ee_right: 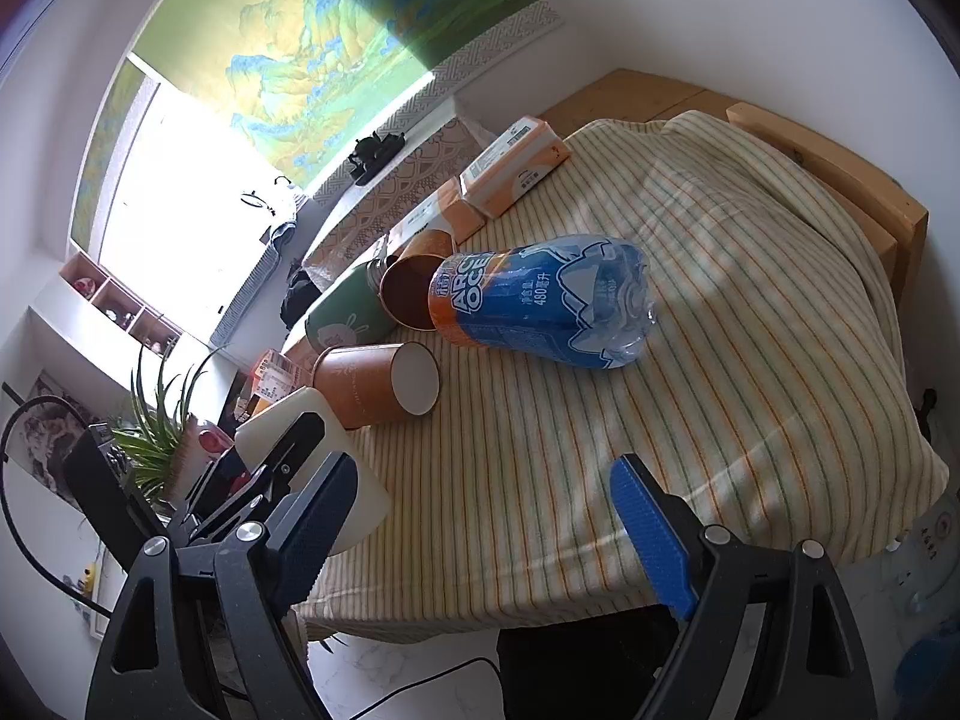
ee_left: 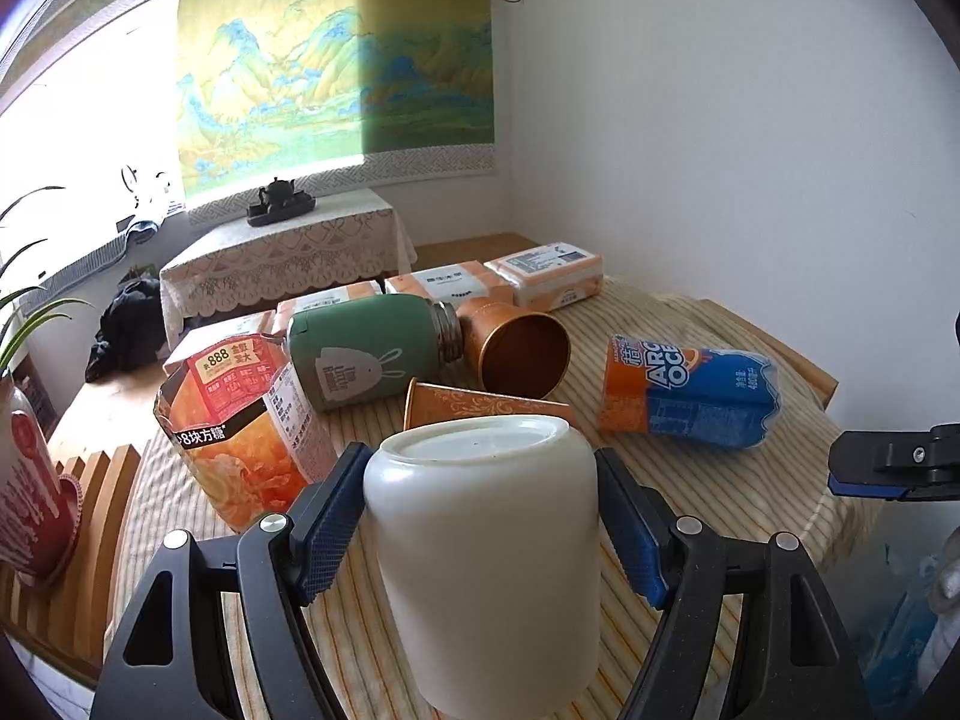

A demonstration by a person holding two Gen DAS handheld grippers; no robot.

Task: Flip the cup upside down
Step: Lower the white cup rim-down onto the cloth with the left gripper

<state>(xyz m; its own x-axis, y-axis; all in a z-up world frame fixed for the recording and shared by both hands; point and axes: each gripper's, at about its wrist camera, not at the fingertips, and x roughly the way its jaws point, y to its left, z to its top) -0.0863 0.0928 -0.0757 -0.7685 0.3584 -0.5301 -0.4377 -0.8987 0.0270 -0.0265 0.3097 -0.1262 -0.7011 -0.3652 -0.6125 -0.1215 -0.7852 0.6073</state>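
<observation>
The left tool is pinching the white cup between its blue pads, one pad pressing on each side of the cup's wall; the cup is sitting with its closed base facing up and away from the camera, over the striped cloth that is covering the worktop; whether its rim is touching the cloth cannot be told. Just beyond the cup an orange paper cup is lying on its side; beyond that, a second orange cup is lying with its mouth towards the white cup, touching the green flask beside it; an orange snack bag is standing left of the white cup; a blue and orange bottle is lying well to the cup's right. The right tool is hanging spread and empty to the right of the white cup, over the cloth's near edge.
</observation>
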